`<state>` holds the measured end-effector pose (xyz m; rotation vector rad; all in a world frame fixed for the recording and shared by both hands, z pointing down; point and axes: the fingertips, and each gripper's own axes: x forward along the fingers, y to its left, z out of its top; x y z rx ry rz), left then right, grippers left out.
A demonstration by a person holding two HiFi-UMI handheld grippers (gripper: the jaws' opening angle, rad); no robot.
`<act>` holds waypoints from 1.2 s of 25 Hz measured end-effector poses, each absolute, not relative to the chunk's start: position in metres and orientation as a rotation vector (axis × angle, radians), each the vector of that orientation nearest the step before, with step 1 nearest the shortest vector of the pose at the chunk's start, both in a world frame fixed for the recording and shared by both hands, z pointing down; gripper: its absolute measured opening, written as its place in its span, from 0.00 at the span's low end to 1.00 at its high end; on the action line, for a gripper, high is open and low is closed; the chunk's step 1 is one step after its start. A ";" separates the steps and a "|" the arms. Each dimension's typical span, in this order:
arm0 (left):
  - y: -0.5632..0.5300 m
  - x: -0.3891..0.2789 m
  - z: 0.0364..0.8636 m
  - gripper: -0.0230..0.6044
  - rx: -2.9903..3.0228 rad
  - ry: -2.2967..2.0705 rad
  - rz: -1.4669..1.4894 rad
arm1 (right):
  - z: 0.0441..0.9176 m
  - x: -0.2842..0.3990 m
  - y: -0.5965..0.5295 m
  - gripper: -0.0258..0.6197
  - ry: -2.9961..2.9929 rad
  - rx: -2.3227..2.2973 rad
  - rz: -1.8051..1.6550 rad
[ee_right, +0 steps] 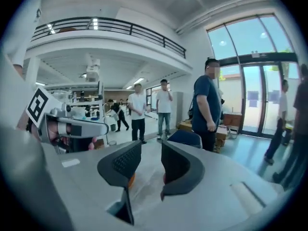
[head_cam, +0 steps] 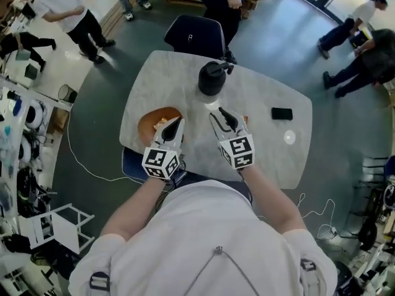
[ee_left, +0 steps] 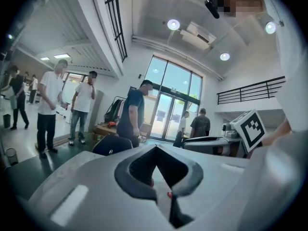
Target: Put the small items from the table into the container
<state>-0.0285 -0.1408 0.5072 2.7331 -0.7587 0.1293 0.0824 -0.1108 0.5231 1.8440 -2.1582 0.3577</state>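
A brown wooden bowl [head_cam: 150,122] sits on the pale marble table [head_cam: 265,159] at its near left, with some small light items in it. My left gripper [head_cam: 178,122] hovers over the bowl's right side. In the left gripper view its jaws [ee_left: 155,148] meet at the tips with nothing seen between them; small red bits show below. My right gripper [head_cam: 220,115] is raised over the table's middle, and its jaws [ee_right: 150,150] stand apart and empty. A small orange item [head_cam: 245,120] lies just right of it.
A black lidded pot [head_cam: 212,79] stands at the table's far middle. A black phone [head_cam: 281,113] and a small white disc [head_cam: 289,137] lie at the right. A dark chair [head_cam: 194,37] is at the far side, with people standing around the room.
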 end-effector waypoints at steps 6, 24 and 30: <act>-0.116 0.058 0.482 0.04 2.837 -0.467 0.093 | 0.490 0.162 -0.046 0.28 -2.004 2.199 0.377; -0.060 0.137 0.476 0.04 2.972 -0.229 0.148 | 0.504 0.241 0.031 0.28 -1.802 2.432 0.504; -0.076 0.131 0.487 0.04 2.862 -0.304 0.121 | 0.511 0.241 0.024 0.28 -1.813 2.410 0.523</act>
